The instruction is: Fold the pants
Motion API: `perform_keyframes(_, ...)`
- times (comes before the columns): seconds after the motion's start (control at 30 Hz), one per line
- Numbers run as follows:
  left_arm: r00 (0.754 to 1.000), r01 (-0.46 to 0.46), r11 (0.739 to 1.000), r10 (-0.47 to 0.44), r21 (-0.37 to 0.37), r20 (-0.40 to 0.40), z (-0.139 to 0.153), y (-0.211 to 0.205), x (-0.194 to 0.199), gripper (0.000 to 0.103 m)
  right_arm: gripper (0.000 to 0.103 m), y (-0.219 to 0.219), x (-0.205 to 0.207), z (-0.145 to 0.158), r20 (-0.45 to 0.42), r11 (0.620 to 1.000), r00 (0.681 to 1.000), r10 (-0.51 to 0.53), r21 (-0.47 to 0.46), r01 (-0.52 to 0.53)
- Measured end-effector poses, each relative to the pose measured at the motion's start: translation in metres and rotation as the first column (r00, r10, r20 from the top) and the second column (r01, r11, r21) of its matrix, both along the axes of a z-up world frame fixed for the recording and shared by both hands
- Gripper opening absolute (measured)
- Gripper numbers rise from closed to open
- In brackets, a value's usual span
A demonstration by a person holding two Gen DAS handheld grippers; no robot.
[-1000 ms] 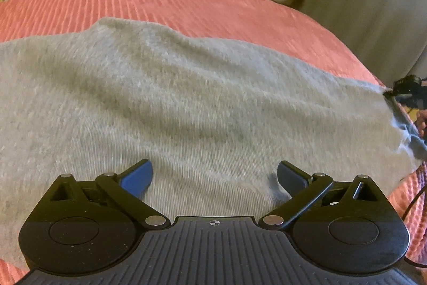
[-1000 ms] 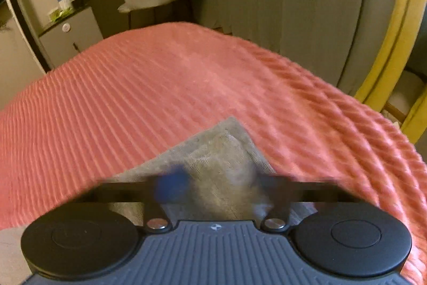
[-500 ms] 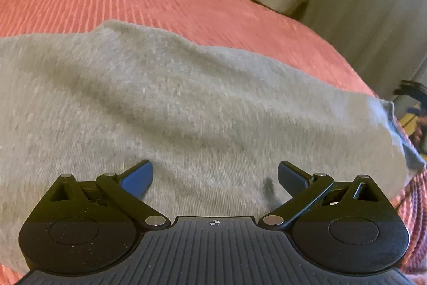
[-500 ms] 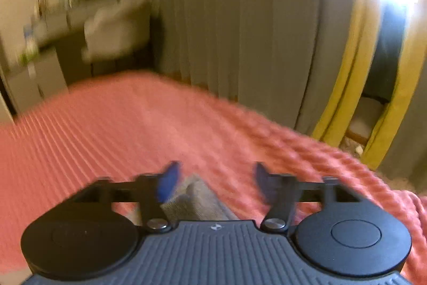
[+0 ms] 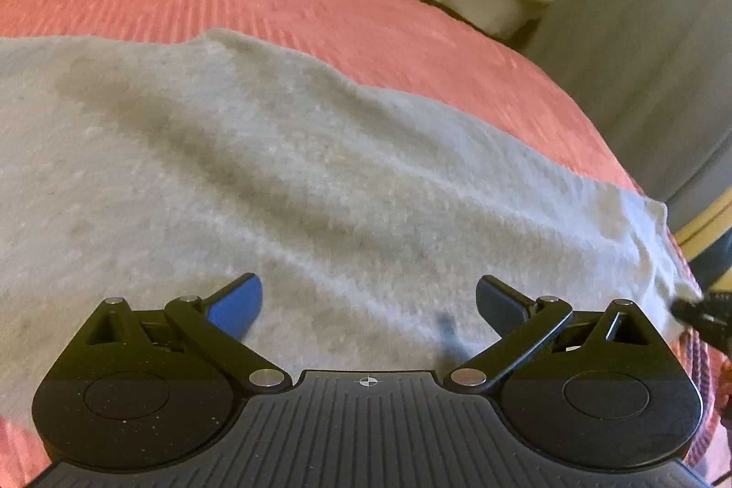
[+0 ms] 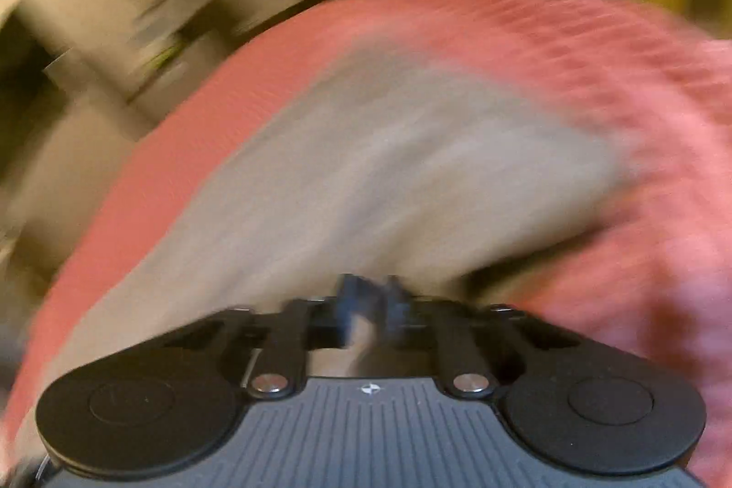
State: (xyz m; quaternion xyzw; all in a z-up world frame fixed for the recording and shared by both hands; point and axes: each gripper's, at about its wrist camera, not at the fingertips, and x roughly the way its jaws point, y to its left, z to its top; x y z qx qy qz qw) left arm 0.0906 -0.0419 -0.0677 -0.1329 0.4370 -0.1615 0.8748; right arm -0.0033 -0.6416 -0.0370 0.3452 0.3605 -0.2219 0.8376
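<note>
Grey pants [image 5: 283, 177] lie spread on the pink bed [image 5: 320, 8], reaching its right edge. Left gripper [image 5: 368, 300] hovers over them, fingers apart, empty. Right gripper [image 6: 368, 305] has just snapped closed, pinching the pants' near edge. Risk: a thin, blurred pinch may slip mid-fold.

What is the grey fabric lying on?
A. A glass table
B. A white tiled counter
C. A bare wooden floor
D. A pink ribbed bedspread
D: the grey pants lie spread over a pink ribbed bedspread that shows around their edges.
</note>
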Motion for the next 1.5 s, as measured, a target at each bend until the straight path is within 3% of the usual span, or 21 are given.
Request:
perform_keyframes(0.07, 1.000, -0.024, 1.000, 0.024, -0.003, 0.002, 0.003, 0.004, -0.002, 0.103, 0.004, -0.011, -0.009, 0.013, -0.044, 0.989, 0.990, -0.133, -0.070, 0.130)
perform_keyframes(0.13, 0.999, -0.036, 0.999, 0.036, -0.012, 0.000, 0.005, 0.006, -0.004, 0.103, 0.017, 0.003, -0.009, 0.031, -0.045, 0.982, 0.990, -0.136, -0.140, 0.128)
perform_keyframes(0.23, 1.000, -0.030, 1.000, 0.030, -0.003, -0.005, 0.006, 0.005, -0.006, 0.103, 0.047, 0.040, -0.007, 0.042, 0.041, 0.994, 0.998, 0.046, -0.098, -0.042)
perform_keyframes(0.3, 1.000, -0.017, 1.000, 0.017, 0.016, 0.000, 0.008, 0.003, -0.009, 0.103, 0.053, 0.067, 0.002, 0.034, 0.045, 0.984, 0.985, 0.164, -0.083, -0.160)
perform_keyframes(0.37, 1.000, -0.007, 0.999, 0.007, 0.032, 0.005, 0.010, 0.002, -0.012, 0.103, 0.068, 0.084, 0.010, 0.019, -0.004, 0.970, 0.973, 0.230, -0.075, -0.230)
perform_keyframes(0.4, 1.000, -0.003, 0.999, 0.003, 0.036, 0.003, 0.011, 0.002, -0.013, 0.103, 0.068, 0.090, 0.013, 0.011, -0.042, 0.964, 0.969, 0.243, -0.100, -0.246)
perform_keyframes(0.47, 1.000, 0.014, 0.999, -0.013, 0.035, -0.015, 0.010, 0.003, -0.015, 0.103, 0.091, 0.103, 0.018, 0.003, -0.026, 0.948, 0.962, 0.272, -0.163, -0.273)
perform_keyframes(0.53, 0.999, 0.030, 0.999, -0.029, 0.037, -0.031, 0.008, 0.001, -0.016, 0.103, 0.100, 0.109, 0.022, 0.001, -0.029, 0.935, 0.952, 0.303, -0.186, -0.303)
perform_keyframes(0.67, 0.997, 0.071, 0.989, -0.069, 0.132, -0.021, 0.006, -0.012, -0.018, 0.103, 0.100, 0.138, 0.034, -0.001, -0.190, 0.877, 0.933, 0.306, -0.326, -0.354)
perform_keyframes(0.8, 0.993, 0.115, 0.971, -0.116, 0.211, -0.008, 0.006, -0.020, -0.023, 0.103, 0.100, 0.136, 0.037, 0.002, -0.205, 0.889, 0.939, 0.276, -0.316, -0.331)
perform_keyframes(0.9, 0.996, 0.076, 0.978, -0.084, 0.194, 0.032, 0.011, -0.013, -0.024, 0.103, 0.100, 0.140, 0.053, 0.014, -0.257, 0.916, 0.943, 0.213, -0.284, -0.284)
perform_keyframes(0.97, 0.998, 0.021, 0.990, -0.029, 0.139, 0.055, 0.015, -0.004, -0.022, 0.103, 0.100, 0.150, 0.052, 0.031, -0.105, 0.938, 0.956, 0.274, -0.189, -0.290)
perform_keyframes(1.0, 0.999, -0.003, 0.993, -0.003, 0.117, 0.053, 0.015, 0.001, -0.019, 0.103, 0.100, 0.158, 0.055, 0.035, -0.016, 0.937, 0.944, 0.328, -0.118, -0.328)
perform_keyframes(1.07, 0.999, -0.043, 0.995, 0.041, 0.088, 0.017, 0.011, 0.009, -0.015, 0.103, 0.100, 0.181, 0.068, 0.038, 0.153, 0.888, 0.884, 0.442, 0.066, -0.456)
perform_keyframes(1.13, 0.997, -0.062, 0.996, 0.064, 0.070, -0.031, 0.005, 0.016, -0.011, 0.103, 0.100, 0.202, 0.086, 0.027, 0.258, 0.807, 0.828, 0.498, 0.212, -0.552)
perform_keyframes(1.17, 0.997, -0.066, 0.996, 0.068, 0.054, -0.034, 0.004, 0.019, -0.010, 0.103, 0.100, 0.211, 0.098, 0.017, 0.292, 0.763, 0.811, 0.507, 0.284, -0.580)
perform_keyframes(1.23, 0.997, -0.067, 0.997, 0.068, 0.049, -0.022, 0.005, 0.020, -0.012, 0.103, 0.100, 0.218, 0.116, -0.006, 0.275, 0.723, 0.821, 0.500, 0.390, -0.570)
perform_keyframes(1.3, 0.999, -0.049, 0.996, 0.050, 0.079, -0.009, 0.004, 0.017, -0.013, 0.103, 0.090, 0.210, 0.126, -0.027, 0.224, 0.725, 0.843, 0.490, 0.432, -0.536)
perform_keyframes(1.4, 1.000, -0.011, 0.989, 0.010, 0.145, 0.007, 0.003, 0.007, -0.014, 0.103, 0.056, 0.165, 0.116, -0.039, 0.257, 0.712, 0.877, 0.407, 0.511, -0.481)
perform_keyframes(1.47, 1.000, 0.007, 0.984, -0.010, 0.180, 0.012, 0.001, 0.000, -0.013, 0.103, 0.019, 0.124, 0.101, -0.039, 0.208, 0.776, 0.912, 0.354, 0.480, -0.410)
perform_keyframes(1.5, 1.000, 0.016, 0.981, -0.019, 0.194, 0.015, 0.001, -0.003, -0.013, 0.103, 0.019, 0.103, 0.090, -0.037, 0.182, 0.813, 0.931, 0.318, 0.453, -0.366)
